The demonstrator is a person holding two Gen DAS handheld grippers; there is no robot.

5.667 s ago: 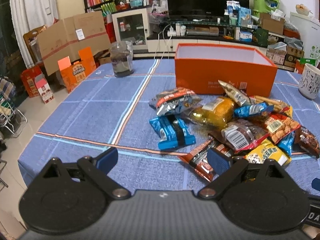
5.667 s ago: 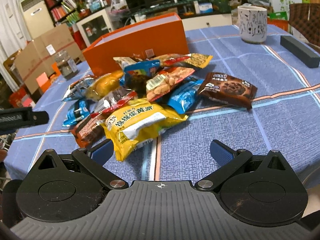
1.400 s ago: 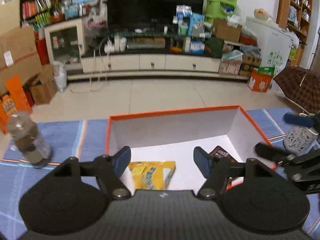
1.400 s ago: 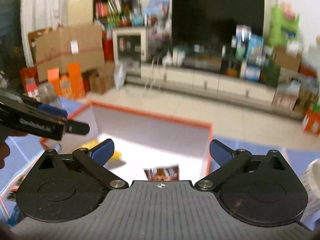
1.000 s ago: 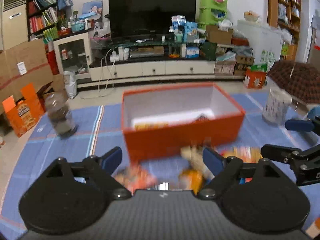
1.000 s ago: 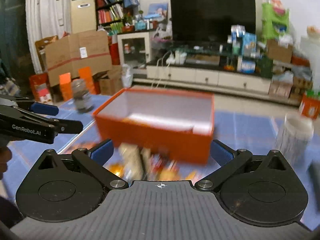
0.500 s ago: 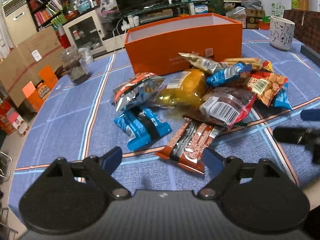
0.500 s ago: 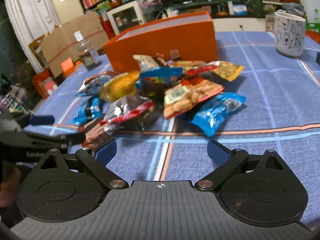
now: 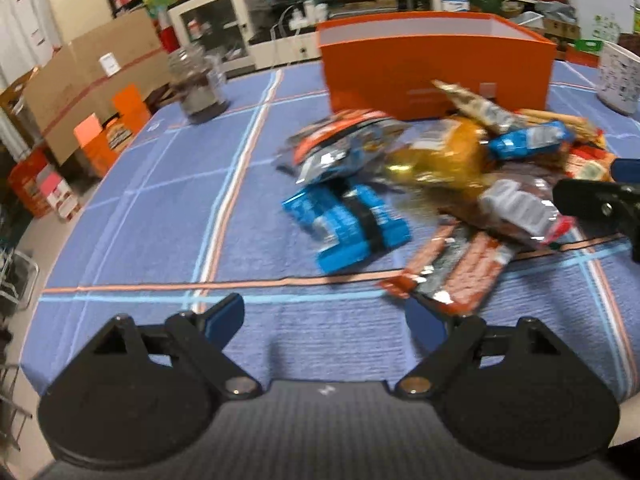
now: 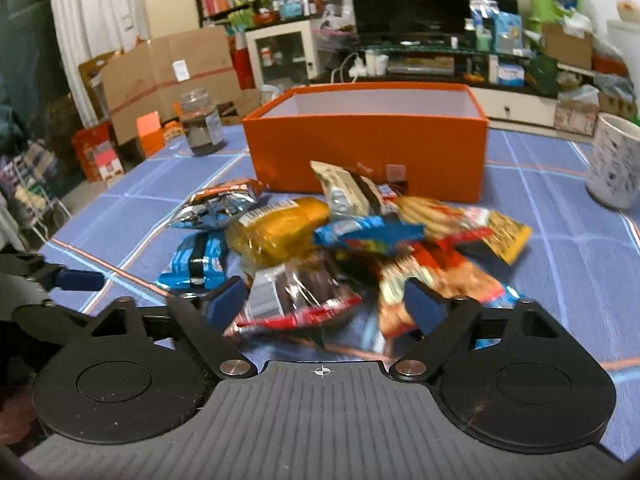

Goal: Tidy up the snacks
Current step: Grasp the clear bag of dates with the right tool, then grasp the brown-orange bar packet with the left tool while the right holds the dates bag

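So both grippers are hovering low over the snack pile on the blue plaid tablecloth (image 9: 140, 208). The left gripper (image 9: 324, 316) is sitting wide, nothing between its blue pads, just bare cloth under it. Right ahead of it a red-brown bar wrapper (image 9: 452, 268) is lying flat, its near end just beside the right-hand pad, and a blue packet with a black band (image 9: 348, 228) is lying a bit further up on the cloth.

The right gripper (image 10: 324, 304) has just been closing its jaws, and a clear packet with red trim and dark stuff inside (image 10: 296, 296) is sitting between the pads. Things are blurry there, so I can't tell whether the pads are actually pressing on it yet. Beside it, an orange peanut-looking bag (image 10: 432, 284) is overlapping the right pad.

The rest of the heap is piling up behind: a golden-yellow packet (image 10: 280, 232), a blue bar wrapper (image 10: 372, 236) and a silvery bag (image 10: 216, 208) off to the left.

The orange box (image 10: 368, 152) is standing open just behind the pile. A glass jar (image 10: 200, 124) is standing well off to its left, and a white patterned cup (image 10: 616, 160) is sitting to its right.
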